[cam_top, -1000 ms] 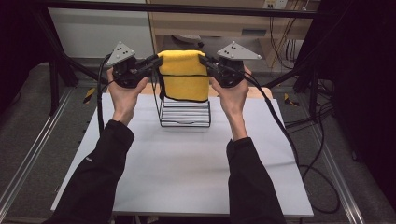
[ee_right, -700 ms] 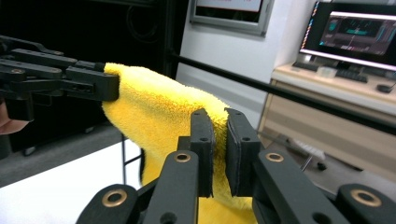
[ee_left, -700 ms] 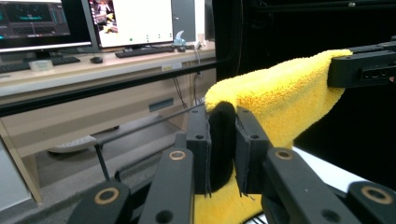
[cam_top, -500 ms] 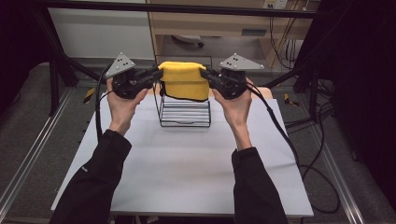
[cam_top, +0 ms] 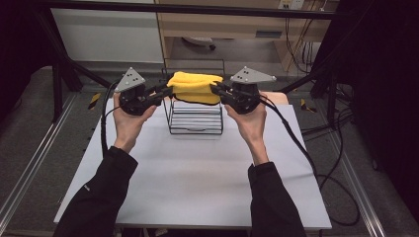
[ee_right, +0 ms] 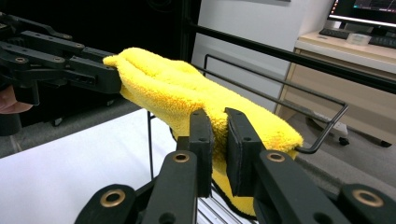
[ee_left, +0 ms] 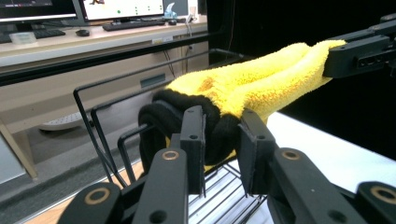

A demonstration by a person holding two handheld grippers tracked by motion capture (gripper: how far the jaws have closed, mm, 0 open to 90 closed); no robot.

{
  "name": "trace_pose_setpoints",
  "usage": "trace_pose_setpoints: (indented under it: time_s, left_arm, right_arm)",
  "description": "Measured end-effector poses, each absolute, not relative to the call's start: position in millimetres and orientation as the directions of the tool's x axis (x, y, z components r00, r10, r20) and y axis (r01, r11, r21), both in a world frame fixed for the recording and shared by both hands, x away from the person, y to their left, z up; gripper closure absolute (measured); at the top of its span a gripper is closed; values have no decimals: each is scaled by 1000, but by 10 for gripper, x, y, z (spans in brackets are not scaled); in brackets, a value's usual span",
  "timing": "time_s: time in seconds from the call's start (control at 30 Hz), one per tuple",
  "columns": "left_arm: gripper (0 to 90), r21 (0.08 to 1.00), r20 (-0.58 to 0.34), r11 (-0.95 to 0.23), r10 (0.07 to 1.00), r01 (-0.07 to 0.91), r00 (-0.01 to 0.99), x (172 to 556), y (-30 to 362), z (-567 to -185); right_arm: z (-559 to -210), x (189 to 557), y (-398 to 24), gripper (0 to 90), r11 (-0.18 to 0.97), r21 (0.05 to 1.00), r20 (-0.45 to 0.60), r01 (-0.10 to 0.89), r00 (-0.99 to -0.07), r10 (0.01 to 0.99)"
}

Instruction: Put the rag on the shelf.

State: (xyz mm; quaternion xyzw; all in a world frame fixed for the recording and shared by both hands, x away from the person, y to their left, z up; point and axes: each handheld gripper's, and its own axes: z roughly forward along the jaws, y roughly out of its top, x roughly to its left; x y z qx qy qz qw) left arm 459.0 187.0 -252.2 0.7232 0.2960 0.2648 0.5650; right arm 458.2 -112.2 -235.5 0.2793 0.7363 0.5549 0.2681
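Yellow cloth (cam_top: 194,87), folded and edged in black, is stretched between the two grippers above a black wire rack (cam_top: 193,117) on the white table (cam_top: 197,177). Its long axis runs straight from one gripper to the other, one end pointing into each set of jaws. The left end is pinched by the left gripper (cam_top: 165,92); in the left gripper view (ee_left: 223,135) the black hem is bunched between the pads, and the jaws have just been opening a little with the cloth between them. The right end is clamped by the right gripper (cam_top: 217,90), whose jaws stand narrow with the cloth squeezed between them in the right gripper view (ee_right: 219,149). The cloth's middle sags slightly toward the rack's top wires.
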Motion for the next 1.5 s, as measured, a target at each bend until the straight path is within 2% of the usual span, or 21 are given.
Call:
trace_pose_setpoints:
  time_s: [0.23,0.33,0.43,0.67,0.83,1.13,1.4,1.5]
  left_arm:
    - [662,963,28,-207,715,173,699,4510,1974,-2450]
    - [662,969,34,-194,721,155,692,4462,2009,-2373]
    - [701,972,56,-195,737,133,674,4432,2011,-2274]
    - [893,960,42,-217,735,176,677,4582,1830,-2217]
    - [899,942,37,-255,729,220,683,4699,1691,-2311]
    - [900,921,37,-290,729,259,684,4786,1667,-2486]
    - [900,913,40,-302,733,273,679,4840,1642,-2587]
    - [900,906,54,-320,734,275,677,4857,1620,-2626]
  right_arm:
    - [-2388,4565,-1104,821,257,961,-112,106,-698,707]
    - [-2408,4557,-1098,820,259,960,-117,102,-698,707]
    - [-2458,4558,-1100,818,264,959,-116,107,-700,705]
    - [-2531,4548,-1108,811,263,959,-114,107,-703,702]
    - [-2552,4531,-1107,806,272,957,-125,100,-705,698]
    - [-2668,4549,-1118,780,275,955,-115,114,-710,694]
    - [-2622,4522,-1142,682,229,966,-69,119,-735,675]
    - [-2607,4553,-1152,717,208,968,-40,139,-736,676]
